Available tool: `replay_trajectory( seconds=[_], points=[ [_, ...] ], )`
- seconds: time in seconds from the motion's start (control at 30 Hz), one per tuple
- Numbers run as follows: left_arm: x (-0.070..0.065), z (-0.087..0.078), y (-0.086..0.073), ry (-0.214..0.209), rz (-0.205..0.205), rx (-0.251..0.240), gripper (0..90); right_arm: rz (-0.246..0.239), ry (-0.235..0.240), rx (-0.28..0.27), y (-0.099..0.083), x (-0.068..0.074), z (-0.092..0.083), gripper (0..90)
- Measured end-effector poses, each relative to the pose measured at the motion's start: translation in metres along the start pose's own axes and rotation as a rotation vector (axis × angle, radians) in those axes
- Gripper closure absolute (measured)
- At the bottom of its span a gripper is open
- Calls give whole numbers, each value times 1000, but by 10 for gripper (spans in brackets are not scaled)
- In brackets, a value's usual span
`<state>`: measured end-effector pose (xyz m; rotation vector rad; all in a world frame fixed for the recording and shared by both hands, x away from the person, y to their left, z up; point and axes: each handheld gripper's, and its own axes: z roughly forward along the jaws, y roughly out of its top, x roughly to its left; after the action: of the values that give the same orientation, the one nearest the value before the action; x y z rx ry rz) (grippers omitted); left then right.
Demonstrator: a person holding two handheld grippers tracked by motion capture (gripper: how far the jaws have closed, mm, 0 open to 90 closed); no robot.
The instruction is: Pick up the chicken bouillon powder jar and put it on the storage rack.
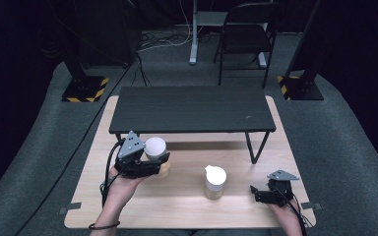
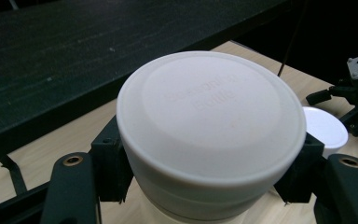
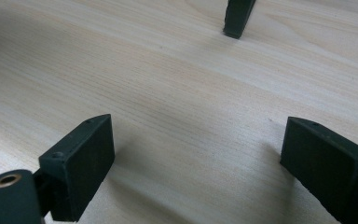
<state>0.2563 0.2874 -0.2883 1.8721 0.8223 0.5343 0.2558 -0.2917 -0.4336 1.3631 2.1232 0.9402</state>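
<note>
The left gripper (image 1: 150, 160) clamps a white-lidded jar (image 1: 156, 147) from both sides, holding it above the wooden table (image 1: 187, 206) just in front of the black shelf (image 1: 192, 108). The right gripper (image 1: 258, 191) rests near the table's right edge, jaws wide apart with nothing between them. A second white-capped jar (image 1: 215, 181) stands between the two grippers.

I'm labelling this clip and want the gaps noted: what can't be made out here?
- Raised lettering on the round white jar lid, left gripper view: too faint to read.
- Held jar's body, same view: hidden under its lid.
- Second white-lidded jar, high view: contents too small to tell.
- Black shelf leg, right gripper view: top cut off.
</note>
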Motion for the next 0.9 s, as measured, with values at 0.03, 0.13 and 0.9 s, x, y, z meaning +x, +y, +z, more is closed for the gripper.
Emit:
replay_trajectory(
  seconds=[0.03, 0.13, 0.9],
  points=[
    [1, -1, 2, -1, 1, -1, 337, 0, 0, 0, 0, 0, 0, 87],
    [2, -4, 8, -6, 5, -5, 337, 0, 0, 0, 0, 0, 0, 87],
    [14, -20, 60, -7, 18, -23, 337, -1, 1, 0, 0, 0, 0, 87]
  ],
)
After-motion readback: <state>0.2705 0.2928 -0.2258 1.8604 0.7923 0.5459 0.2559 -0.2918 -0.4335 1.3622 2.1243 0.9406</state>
